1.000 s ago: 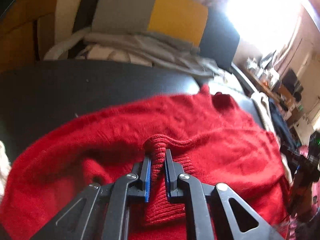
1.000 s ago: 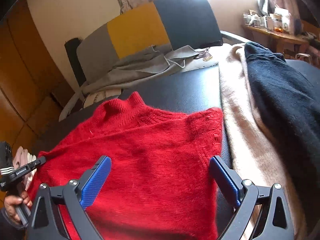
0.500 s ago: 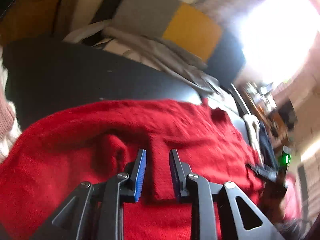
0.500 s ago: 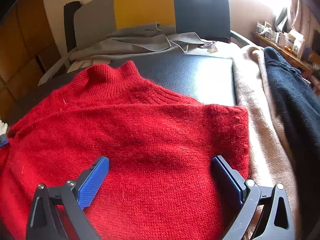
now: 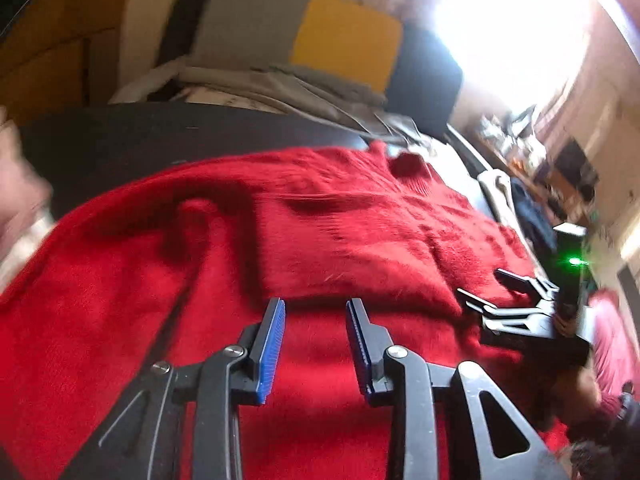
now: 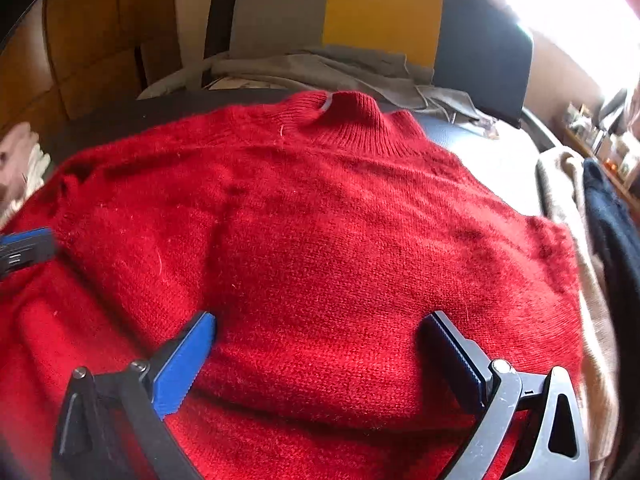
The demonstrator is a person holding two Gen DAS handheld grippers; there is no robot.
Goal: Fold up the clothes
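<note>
while the red sweater (image 6: 328, 240) lies spread flat on the black desk (image 5: 160, 136), we hold both tongs just over its knit. the left tongs (image 5: 316, 320) stand narrowly parted, with bare red fabric showing between the blue pads (image 5: 272, 344) and nothing gripped. a folded layer of the sweater ends in an edge directly ahead of the left fingertips. the right tongs (image 6: 316, 332) are spread wide, one blue pad at each side of the lower body of the garment, and nothing is clamped between them. in the right wrist view the ribbed collar (image 6: 352, 116) points away from us toward the far side of the desk, and a small white tag shows inside it. in the same view the tip of the left tongs enters at the left edge, over the sweater's sleeve area. in the left wrist view the right tongs (image 5: 500, 300) appear at the right, low over the sweater. beside the sweater on the right lie a beige garment (image 6: 560, 176) and a dark navy garment (image 6: 612, 232), both touching each other. behind the desk stands a chair (image 6: 380, 12) with a grey, yellow and dark back, with grey clothing (image 6: 320, 68) heaped on its seat.
</note>
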